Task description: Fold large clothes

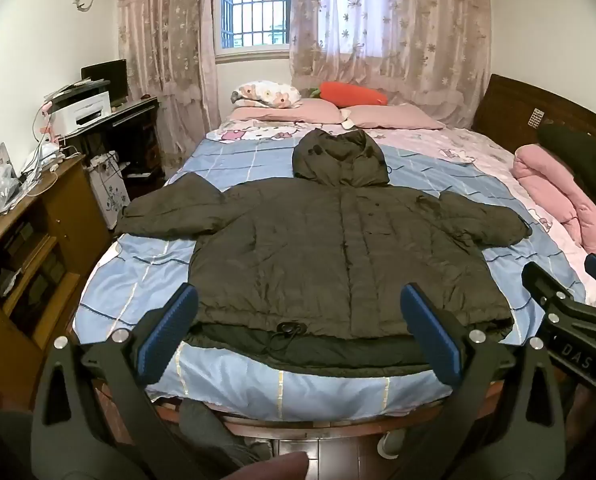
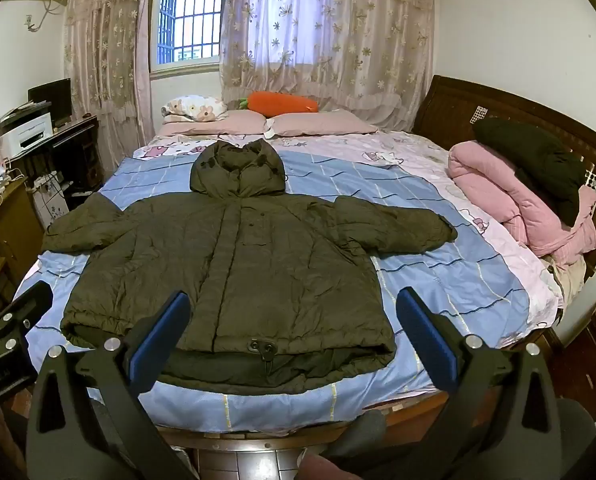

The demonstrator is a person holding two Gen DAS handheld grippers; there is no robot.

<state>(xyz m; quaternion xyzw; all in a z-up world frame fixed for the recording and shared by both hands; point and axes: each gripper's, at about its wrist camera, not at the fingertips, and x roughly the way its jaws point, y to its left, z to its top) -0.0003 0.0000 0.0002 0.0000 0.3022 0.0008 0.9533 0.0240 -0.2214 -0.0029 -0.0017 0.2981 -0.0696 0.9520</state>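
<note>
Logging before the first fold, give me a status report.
Left gripper and right gripper open, empty. Jacket flat on bed, unfolded. Nothing blocking.

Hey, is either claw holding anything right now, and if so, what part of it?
Nothing is held. The left claw and right claw both hang open above the near hem of the jacket, which lies flat on the bed.
</note>
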